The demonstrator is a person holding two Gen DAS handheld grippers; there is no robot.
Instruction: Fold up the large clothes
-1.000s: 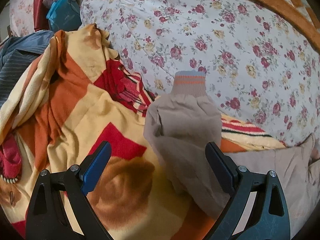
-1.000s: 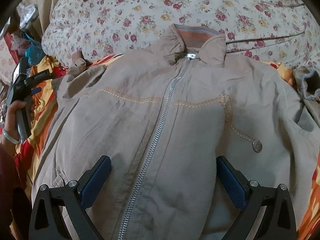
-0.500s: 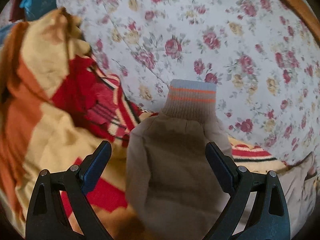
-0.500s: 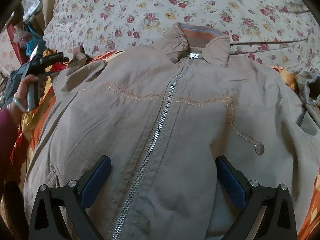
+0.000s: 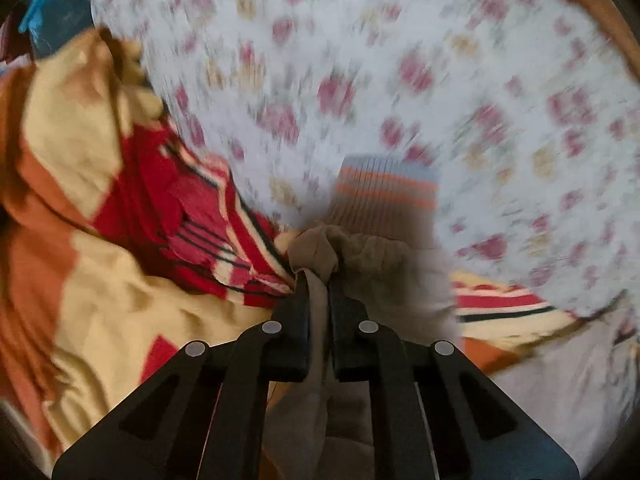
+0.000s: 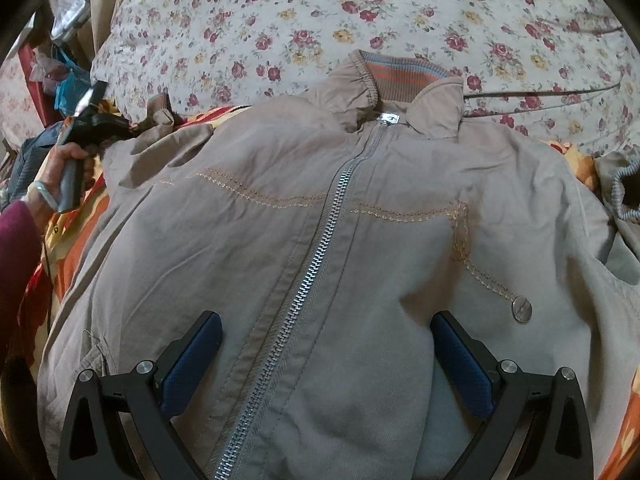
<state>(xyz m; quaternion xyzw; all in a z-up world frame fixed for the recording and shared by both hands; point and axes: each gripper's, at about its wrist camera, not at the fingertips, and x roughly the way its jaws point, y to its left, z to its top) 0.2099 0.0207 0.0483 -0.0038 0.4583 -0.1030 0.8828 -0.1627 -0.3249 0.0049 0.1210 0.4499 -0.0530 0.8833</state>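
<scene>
Clamped tight, my left gripper [image 5: 319,280] had a pinch of the tan sleeve [image 5: 360,256] just below its striped cuff [image 5: 384,192], over the orange blanket [image 5: 120,280] at the jacket's left side. The jacket [image 6: 320,260] lay zipped and face up across the bed, collar toward the floral sheet [image 6: 320,8]. Over its lower front my right gripper [image 6: 326,356] hung wide open, holding nothing. I judged the sleeve fold was in hand; next I'd need to carry the sleeve in across the chest, flat.
</scene>
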